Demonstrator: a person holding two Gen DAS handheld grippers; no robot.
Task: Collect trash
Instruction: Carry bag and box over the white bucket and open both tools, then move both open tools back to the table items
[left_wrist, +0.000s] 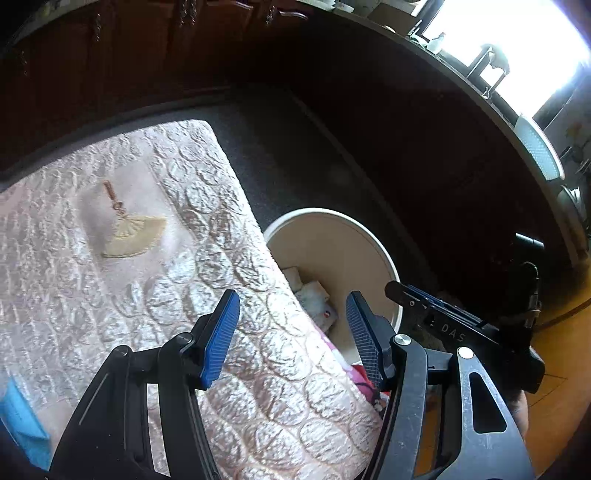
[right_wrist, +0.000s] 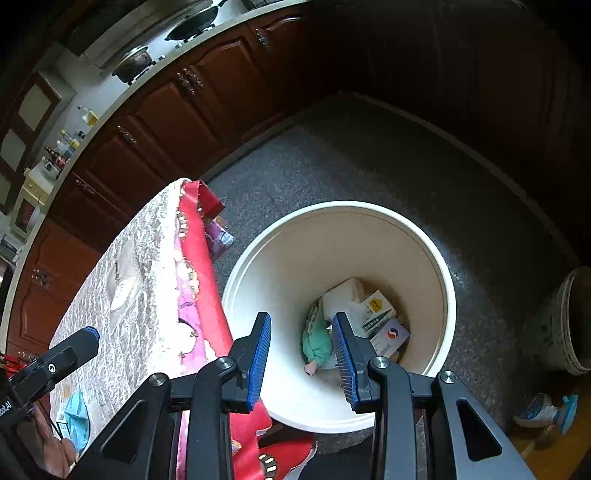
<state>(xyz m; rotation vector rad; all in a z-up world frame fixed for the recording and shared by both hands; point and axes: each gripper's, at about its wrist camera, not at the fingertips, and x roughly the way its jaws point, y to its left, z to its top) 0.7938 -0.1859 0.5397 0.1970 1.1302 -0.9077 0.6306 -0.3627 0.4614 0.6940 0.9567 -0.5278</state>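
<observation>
Two hand-held grippers show, each with two blue ribbed pads on black arms. In the left wrist view the left hand-held gripper (left_wrist: 291, 332) fills the bottom centre, released, its jaws apart with nothing between them; below it lies the edge of the desk under a silvery-pink quilted cloth (left_wrist: 147, 258). That cloth carries one embroidered tan fan motif (left_wrist: 133, 236) at centre left. One blue paper item (left_wrist: 22, 417) rests on the cloth at the lower left edge.

In the right wrist view the right hand-held gripper (right_wrist: 301, 354) sits at bottom centre, also released, jaws parted and empty, hanging over the mouth of one round cream plastic trash bin (right_wrist: 332, 240). The bin stands on the grey speckled floor mat (right_wrist: 369, 155), just beside the desk's corner, where a red and pink patterned underlayer (right_wrist: 195, 266) hangs down.

The trash lies at the bottom of the bin: one crumpled mint-green wad (right_wrist: 316, 345), one white block-like piece (right_wrist: 343, 295), and two small cardboard boxes, one with a yellow label (right_wrist: 376, 306) and one blue-grey with a red and blue round logo (right_wrist: 391, 336).

At the right edge stands one mottled grey pot (right_wrist: 565, 325). Dark red-brown wooden cabinets (right_wrist: 177, 122) run across the upper left.
</observation>
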